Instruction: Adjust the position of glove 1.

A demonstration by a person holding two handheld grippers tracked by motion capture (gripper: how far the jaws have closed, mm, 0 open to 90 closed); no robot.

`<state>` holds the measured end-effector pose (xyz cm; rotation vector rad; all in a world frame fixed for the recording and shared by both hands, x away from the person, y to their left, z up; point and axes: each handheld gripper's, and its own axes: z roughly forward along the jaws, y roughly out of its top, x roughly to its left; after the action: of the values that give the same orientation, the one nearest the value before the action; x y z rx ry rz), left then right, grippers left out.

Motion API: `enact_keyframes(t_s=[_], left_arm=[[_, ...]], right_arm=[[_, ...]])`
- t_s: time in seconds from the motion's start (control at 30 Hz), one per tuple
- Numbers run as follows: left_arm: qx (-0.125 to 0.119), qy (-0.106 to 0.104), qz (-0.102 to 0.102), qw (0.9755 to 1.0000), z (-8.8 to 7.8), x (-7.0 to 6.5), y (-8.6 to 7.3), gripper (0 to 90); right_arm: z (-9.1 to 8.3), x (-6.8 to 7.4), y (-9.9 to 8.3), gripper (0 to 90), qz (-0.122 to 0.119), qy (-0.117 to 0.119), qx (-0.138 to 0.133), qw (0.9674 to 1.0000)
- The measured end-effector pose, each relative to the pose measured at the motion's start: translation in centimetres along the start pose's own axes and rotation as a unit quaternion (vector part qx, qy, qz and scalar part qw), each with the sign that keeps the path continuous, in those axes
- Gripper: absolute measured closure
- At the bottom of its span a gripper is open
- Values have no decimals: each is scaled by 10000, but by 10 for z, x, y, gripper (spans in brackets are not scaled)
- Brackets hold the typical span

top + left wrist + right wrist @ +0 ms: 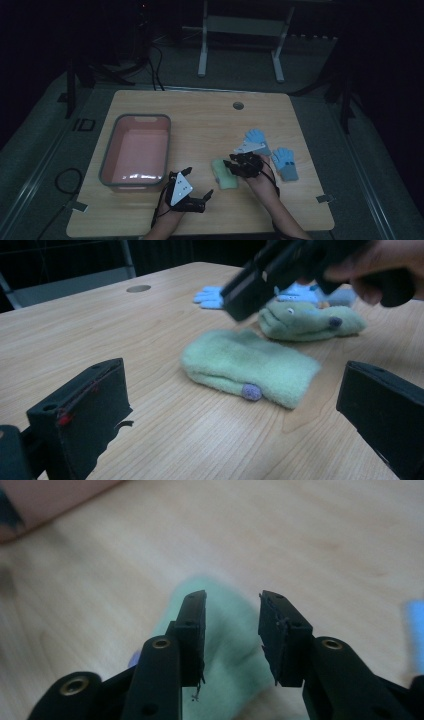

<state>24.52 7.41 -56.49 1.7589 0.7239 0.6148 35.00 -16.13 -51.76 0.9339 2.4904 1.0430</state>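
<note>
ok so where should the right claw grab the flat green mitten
Probably the cuff end of the green mitten, coming straight down from above: it lies flat and limp on the table, so a top pinch can bunch the fabric. The right claw hangs open above it.

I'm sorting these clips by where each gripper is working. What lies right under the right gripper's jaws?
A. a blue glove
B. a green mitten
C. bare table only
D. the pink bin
B: in the right gripper view, the right gripper has its jaws parted with the green mitten beneath the gap, and the high view shows it over that mitten.
</note>
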Motion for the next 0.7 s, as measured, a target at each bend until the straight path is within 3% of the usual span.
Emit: enact_keyframes(t_s=[0.07, 0.2, 0.27, 0.3, 0.33, 0.37, 0.4, 0.43, 0.47, 0.5, 0.57, 0.7], left_arm=[[8, -5, 6, 10000, 0, 0, 0, 8], [11, 6, 14, 10000, 0, 0, 0, 8], [13, 7, 36, 10000, 0, -1, 0, 8], [16, 9, 39, 10000, 0, -1, 0, 8], [20, 14, 43, 10000, 0, -1, 0, 8], [21, 16, 47, 10000, 0, -1, 0, 8], [21, 19, 50, 10000, 0, -1, 0, 8], [22, 20, 47, 10000, 0, -1, 0, 8], [24, 22, 44, 10000, 0, -1, 0, 8], [24, 24, 39, 10000, 0, -1, 0, 8], [11, 27, -2, 10000, 0, 0, 0, 8], [-17, 74, -108, 9999, 0, 3, 0, 8]], right_arm=[[11, 3, -5, 605, -110, 152, 60, 9998], [22, 7, -12, 586, -175, 58, 101, 9998], [26, 9, -17, 655, -170, -64, -17, 9998], [26, 12, -19, 729, -52, -199, -89, 9997], [26, 12, -19, 729, -52, -199, -89, 9997], [27, 18, -21, 826, 15, -375, -107, 9992], [27, 18, -21, 826, 15, -375, -107, 9992], [28, 23, -20, 852, 169, -604, -114, 9980], [27, 25, -17, 856, 330, -698, -152, 9969], [27, 25, -17, 856, 330, -698, -152, 9969], [18, 30, -9, 859, 812, -890, -332, 9922], [10, 36, 0, 860, 863, -1065, -318, 9900]])
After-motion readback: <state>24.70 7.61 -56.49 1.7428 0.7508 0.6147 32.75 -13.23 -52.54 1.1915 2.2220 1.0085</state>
